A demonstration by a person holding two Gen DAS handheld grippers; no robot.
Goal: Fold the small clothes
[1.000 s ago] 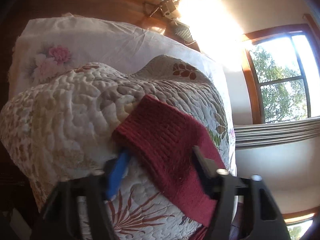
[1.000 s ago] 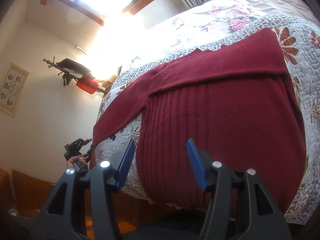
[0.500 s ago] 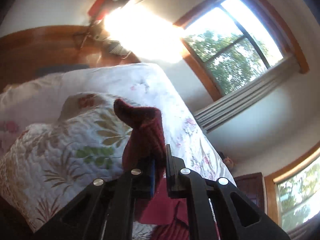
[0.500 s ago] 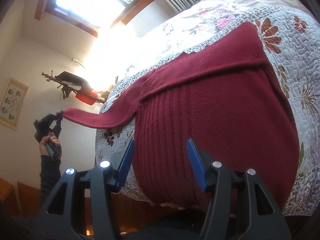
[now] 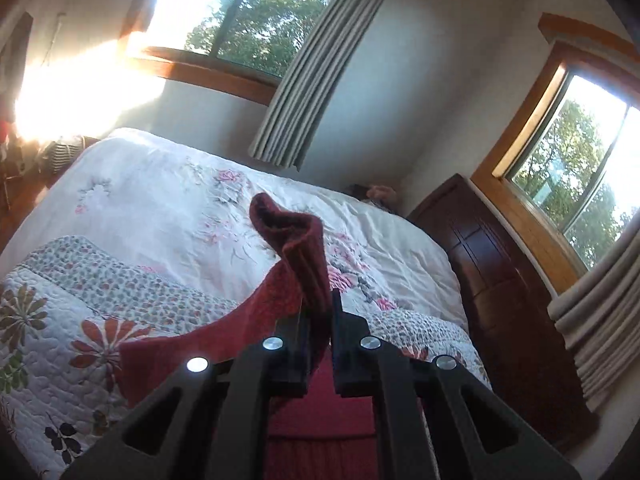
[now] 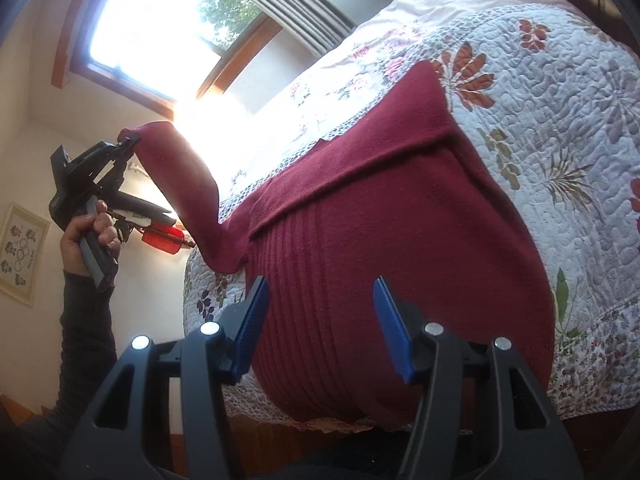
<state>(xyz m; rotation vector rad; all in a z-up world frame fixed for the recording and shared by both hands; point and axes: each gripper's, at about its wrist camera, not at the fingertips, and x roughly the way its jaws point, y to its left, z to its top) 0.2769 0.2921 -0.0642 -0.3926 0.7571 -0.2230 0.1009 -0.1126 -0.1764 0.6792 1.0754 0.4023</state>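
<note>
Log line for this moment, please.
left gripper: shut on sleeve, lifted off quilt | right gripper: open, over sweater hem | sweater body: flat

No readable text, label or number shows anywhere.

Bedroom in a private home. Furnishings: bed with white floral sheet and quilted floral coverlet; dark wooden cabinet beside the bed; two wood-framed windows with trees outside and pleated grey curtains; framed picture on a pale wall. Also present: a dark red knitted sweater spread on the coverlet, and sunlight glaring across the wall near the head of the bed.
</note>
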